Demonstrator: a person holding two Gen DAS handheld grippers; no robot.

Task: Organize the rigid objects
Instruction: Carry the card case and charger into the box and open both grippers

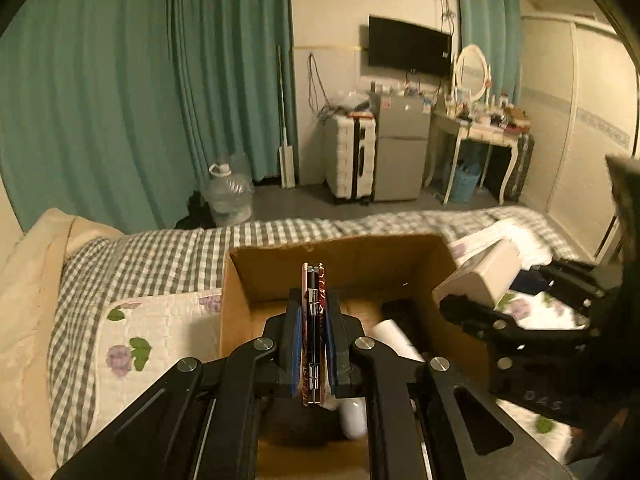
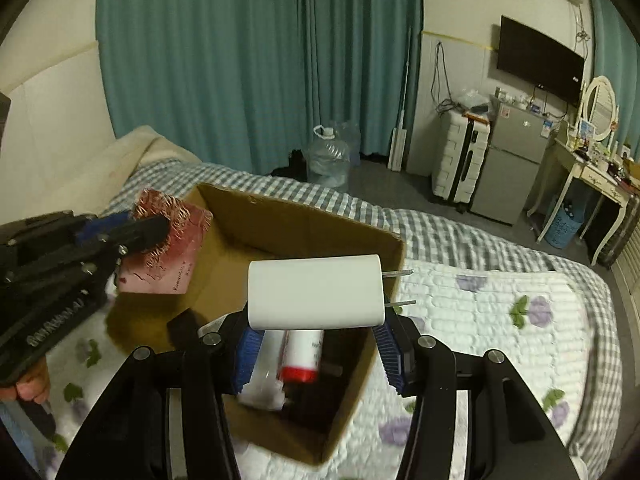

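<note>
**Two held items above the cardboard box on the bed**

Landmark: open cardboard box (image 2: 280,236), standing on the floral quilt (image 2: 492,320) of a bed with a checked cover (image 1: 168,252).

- Left gripper (image 1: 313,312): clenched on a thin red patterned case (image 1: 313,300), held edge-on and upright between the blue pads. In the right wrist view the case (image 2: 168,256) shows its broad pink-red face, just beside the box's left wall and above its rim.
- Right gripper (image 2: 316,344): grasping a white power adapter (image 2: 316,292), held crosswise with both pads on its ends; two metal prongs point right. The adapter hangs over the box's open top, near its right wall. In the left wrist view it (image 1: 480,280) sits at the box's right edge.
- Inside the box: a white bottle with a red cap (image 2: 302,356), lying on its side directly under the adapter; a white cylinder (image 1: 394,338) nearby; other dark contents, unclear.
- A hand (image 2: 32,384) on the left gripper's handle, left of the box.
</note>
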